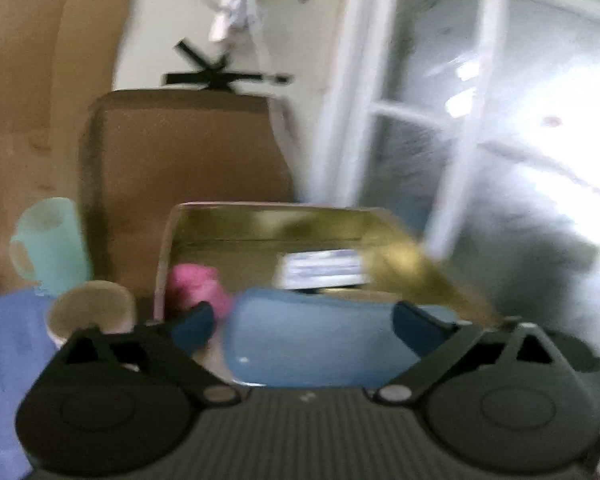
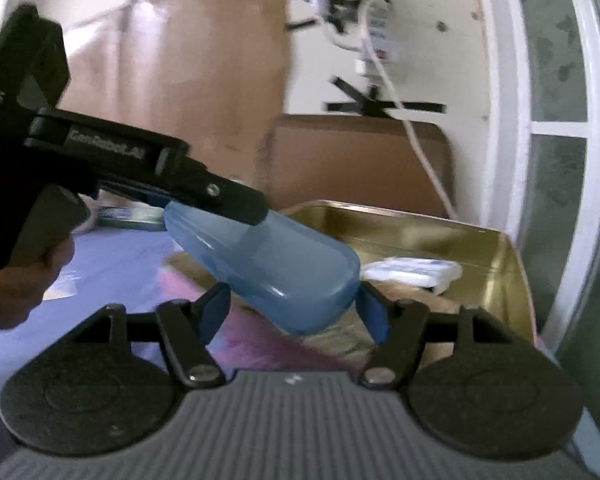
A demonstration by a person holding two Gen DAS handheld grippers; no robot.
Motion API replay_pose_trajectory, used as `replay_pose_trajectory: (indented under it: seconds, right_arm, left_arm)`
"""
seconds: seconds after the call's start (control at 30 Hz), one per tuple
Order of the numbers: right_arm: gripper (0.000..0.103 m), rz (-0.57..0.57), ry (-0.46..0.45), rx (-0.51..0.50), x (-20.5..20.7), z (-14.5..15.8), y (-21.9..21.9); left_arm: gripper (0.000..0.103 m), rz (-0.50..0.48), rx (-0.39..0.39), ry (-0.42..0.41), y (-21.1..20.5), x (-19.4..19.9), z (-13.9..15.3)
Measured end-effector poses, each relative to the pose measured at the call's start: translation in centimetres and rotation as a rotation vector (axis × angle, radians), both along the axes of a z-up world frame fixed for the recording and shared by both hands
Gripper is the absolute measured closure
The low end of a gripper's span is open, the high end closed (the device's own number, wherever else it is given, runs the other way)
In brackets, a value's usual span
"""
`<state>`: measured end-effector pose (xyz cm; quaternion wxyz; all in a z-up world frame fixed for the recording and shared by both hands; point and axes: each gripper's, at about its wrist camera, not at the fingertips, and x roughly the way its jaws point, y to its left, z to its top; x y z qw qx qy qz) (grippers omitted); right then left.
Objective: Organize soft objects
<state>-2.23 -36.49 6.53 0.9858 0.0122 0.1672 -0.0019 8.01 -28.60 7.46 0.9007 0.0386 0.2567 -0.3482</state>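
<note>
My left gripper is shut on a translucent blue plastic case and holds it in the air in front of a gold tin box. In the right wrist view the same case hangs from the left gripper's fingers, tilted down to the right over the tin's near edge. My right gripper is open, its blue pads on either side of the case's lower end, not closed on it. A pink soft object and a white and blue packet lie inside the tin.
A teal mug and a beige cup stand left of the tin on a blue-purple cloth. A brown cardboard box stands behind. A white-framed glass door is at the right. A white cable hangs down the wall.
</note>
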Motion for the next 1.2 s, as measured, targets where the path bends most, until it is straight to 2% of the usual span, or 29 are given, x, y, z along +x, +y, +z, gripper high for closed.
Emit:
replay_pose_trajectory:
  seconds: [0.07,0.13,0.27,0.43,0.63,0.87,1.03,1.13,1.2]
  right_arm:
    - [0.032,-0.054,0.021,-0.039,1.3,-0.8,0.0]
    - [0.031,-0.058,0.005,-0.015,0.9,-1.1,0.0]
    - [0.03,-0.071,-0.041,-0.015,-1.3,-1.1,0.3]
    - [0.03,-0.112,-0.077,0.068,-3.5,-0.5,-0.6]
    - [0.03,-0.164,-0.082,0.13,-5.5,-0.4,-1.0]
    - [0.021,-0.223,-0.109,0.292,-6.9,-0.5,-0.4]
    - [0.017,-0.199,-0.112,0.325,-7.2,-0.4,1.6]
    - [0.007,-0.199,-0.107,0.341,-7.2,-0.1,2.7]
    - [0.004,-0.201,-0.108,0.359,-7.1,0.1,3.1]
  left_arm:
    - [0.002,0.057,0.056,0.02,-1.0,0.9,-1.0]
    - [0.002,0.065,0.043,0.052,-0.7,0.8,-1.4]
    - [0.0,0.086,0.069,0.026,0.5,-0.7,-1.8]
    - [0.0,0.11,0.054,0.04,1.9,-2.1,-1.3]
    - [0.0,0.144,0.073,-0.005,3.8,-4.4,-0.6]
    - [0.0,0.172,0.083,0.024,6.1,-6.4,-1.0]
    - [0.0,0.193,0.109,0.062,7.6,-7.3,-1.7]
    - [0.0,0.211,0.125,0.09,8.5,-7.7,-2.0]
    - [0.0,0.222,0.127,0.103,9.2,-8.0,-2.1]
